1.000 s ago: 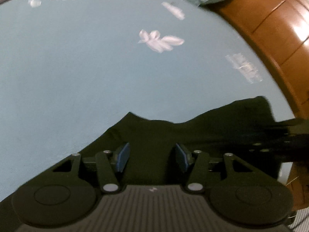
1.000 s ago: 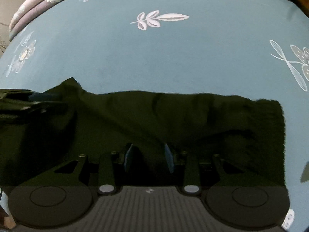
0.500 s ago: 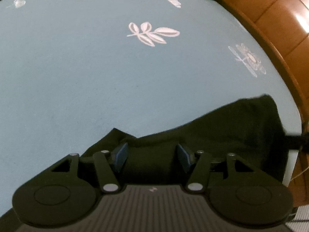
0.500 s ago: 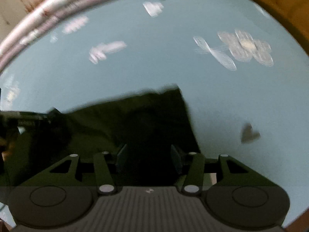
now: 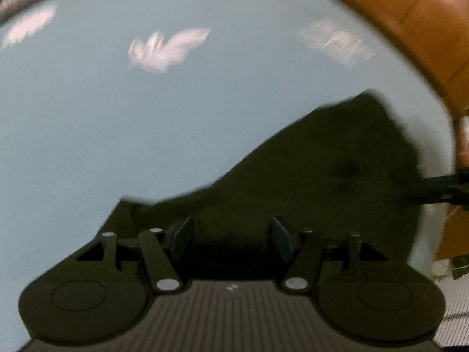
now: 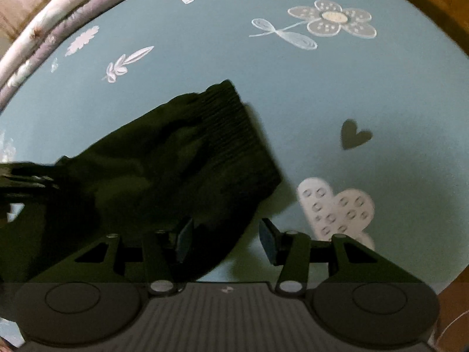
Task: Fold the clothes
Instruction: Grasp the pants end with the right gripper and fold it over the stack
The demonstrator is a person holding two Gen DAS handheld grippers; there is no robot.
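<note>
A dark garment [image 5: 322, 161] lies flat on the pale blue sheet [image 5: 88, 146]. In the right wrist view its ribbed hem [image 6: 243, 126] points up and to the right. My left gripper [image 5: 231, 237] hovers open over the garment's near edge, cloth beneath it and nothing pinched between the pads. My right gripper [image 6: 225, 240] is open too, with its left finger over the garment's lower corner and its right finger over bare sheet. Each gripper shows at the edge of the other's view: the right gripper [image 5: 439, 187] and the left gripper [image 6: 26, 179].
The sheet carries white flower, leaf and heart prints [image 6: 337, 211]. A wooden bed frame [image 5: 395, 14] curves along the top right. A rolled pink and purple quilt [image 6: 44, 44] borders the sheet at the upper left.
Both grippers slid sideways and rolled. The right one went from the garment's middle to its ribbed-hem end and its jaws spread wider. The left one's view tilted, with the garment now rising to the right.
</note>
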